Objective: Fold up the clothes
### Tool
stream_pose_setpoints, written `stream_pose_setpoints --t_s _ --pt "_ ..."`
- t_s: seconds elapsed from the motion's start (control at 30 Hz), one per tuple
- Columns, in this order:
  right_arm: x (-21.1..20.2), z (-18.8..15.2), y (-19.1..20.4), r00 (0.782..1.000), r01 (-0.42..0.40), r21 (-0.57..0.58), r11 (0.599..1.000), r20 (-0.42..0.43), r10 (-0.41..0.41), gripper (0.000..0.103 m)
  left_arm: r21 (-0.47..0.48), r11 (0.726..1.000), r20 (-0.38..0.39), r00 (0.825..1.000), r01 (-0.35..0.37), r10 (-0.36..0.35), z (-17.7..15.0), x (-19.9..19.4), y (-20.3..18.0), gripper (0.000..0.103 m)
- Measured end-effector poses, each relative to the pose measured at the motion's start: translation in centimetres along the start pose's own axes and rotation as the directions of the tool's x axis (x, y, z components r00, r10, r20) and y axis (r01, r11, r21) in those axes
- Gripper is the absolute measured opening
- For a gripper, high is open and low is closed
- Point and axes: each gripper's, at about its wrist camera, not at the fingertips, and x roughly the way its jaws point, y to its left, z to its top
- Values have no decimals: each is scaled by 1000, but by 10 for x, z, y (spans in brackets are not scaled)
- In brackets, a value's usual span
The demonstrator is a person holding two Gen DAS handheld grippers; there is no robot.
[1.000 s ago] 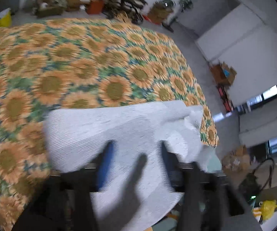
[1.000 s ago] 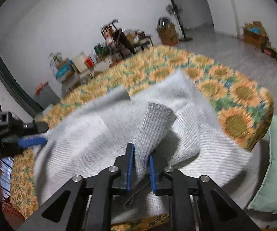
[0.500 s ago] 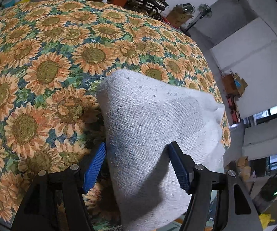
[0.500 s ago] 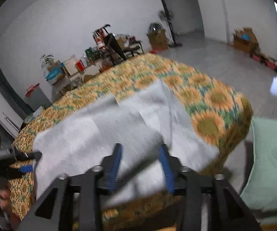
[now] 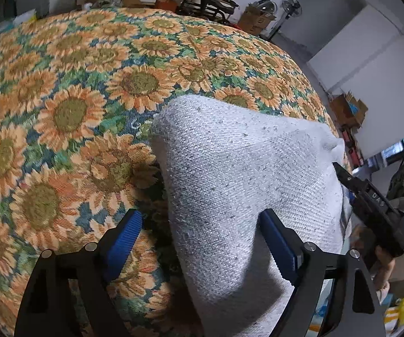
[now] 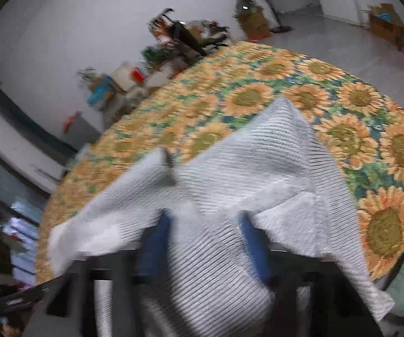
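Garment (image 5: 238, 185): a pale grey knit with a fine ribbed weave and small dark flecks, lying on the table (image 5: 69, 90) under its sunflower cloth. In the left wrist view it rises in a rounded fold near the table's near edge and hangs down over that edge toward the camera. In the right wrist view, which is motion-blurred, the garment (image 6: 258, 168) spreads in wide flat panels with one pointed corner reaching toward the table's middle and another corner hanging off the near right edge.

Left gripper (image 5: 202, 241): jaws wide apart, blue pads on either side of the fold; the right pad lies against the cloth, the left pad stands clear of it over the tablecloth. Nothing is clamped.

Right gripper (image 6: 204, 241): jaws wide apart, with cloth lying between and over the blue pads; blur hides whether either pad presses the fabric. In the left wrist view the right gripper (image 5: 370, 199) shows at the garment's far right edge.
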Motion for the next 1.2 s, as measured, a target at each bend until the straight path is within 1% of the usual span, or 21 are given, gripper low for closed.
stream_pose_setpoints --t_s 0.03,0.07,0.17,0.23,0.3,0.4,0.43,0.5,0.53,0.6,0.7,0.77,0.8,0.83,0.87,0.9,0.93,0.97,1.03,1.1,1.2 --pt "-5 -2 0 1000 -23 2 1000 5 23 25 7 1000 -2 1000 -11 11 0 -1 -1 86" --pt "-11 -5 0 999 -46 4 999 10 46 21 13 1000 -4 1000 -22 22 0 -1 -2 86" --pt "-33 -12 2 994 -99 18 995 36 98 17 14 999 -21 999 -34 35 -1 -5 -3 86" --pt "-49 -21 4 994 -80 -8 997 77 80 16 31 999 -25 999 -44 45 -3 -8 -7 83" --pt "-45 -27 0 998 -17 -2 1000 55 17 16 65 996 -22 998 -59 61 -6 -9 -13 80" --pt "-39 -35 -7 997 74 4 997 23 -74 16 116 990 -16 996 -81 84 -9 -11 -23 80" --pt "-38 -37 -8 997 72 11 997 24 -72 17 133 987 -14 996 -88 91 -11 -11 -26 80" --pt "-44 -37 -4 997 61 8 998 48 -61 28 167 981 -9 994 -103 106 -13 -12 -33 80" --pt "-47 -35 -2 997 44 1 999 59 -44 49 184 977 -6 994 -110 114 -14 -13 -36 80" --pt "-53 -31 1 997 10 -13 1000 80 -9 66 150 985 -28 996 -80 85 -13 -9 -29 81" --pt "-48 -17 7 995 -50 -57 997 82 55 73 94 995 -58 997 -35 40 -11 -3 -18 81" --pt "-30 -5 7 990 -135 -78 988 30 138 75 72 997 -68 997 -15 20 -10 -1 -14 81" --pt "-18 -3 4 985 -175 -69 982 -23 173 79 68 998 -68 998 -10 15 -11 0 -14 81" --pt "-5 -1 2 975 -214 -59 975 -76 209 82 65 998 -68 998 -6 10 -11 1 -14 82" --pt "7 0 0 963 -249 -47 967 -122 242 82 57 998 -72 997 2 3 -10 1 -13 82" --pt "10 -1 0 959 -264 -46 963 -123 257 83 49 999 -76 997 9 -5 -10 2 -11 84" --pt "13 -3 0 955 -276 -46 960 -124 269 81 37 999 -83 996 18 -15 -10 1 -9 84" --pt "9 -5 3 958 -267 -57 962 -120 259 75 24 999 -89 996 28 -25 -9 1 -8 84" --pt "1 -10 4 965 -248 -51 967 -98 242 36 -1 999 -102 994 46 -46 -9 0 -4 84" --pt "-13 -15 2 960 -271 -9 962 -66 270 18 -6 998 -85 994 63 -63 -8 -6 -5 83" --pt "-40 -26 12 954 -301 -20 954 -9 300 17 20 996 -34 996 87 -86 -6 -20 -12 83"
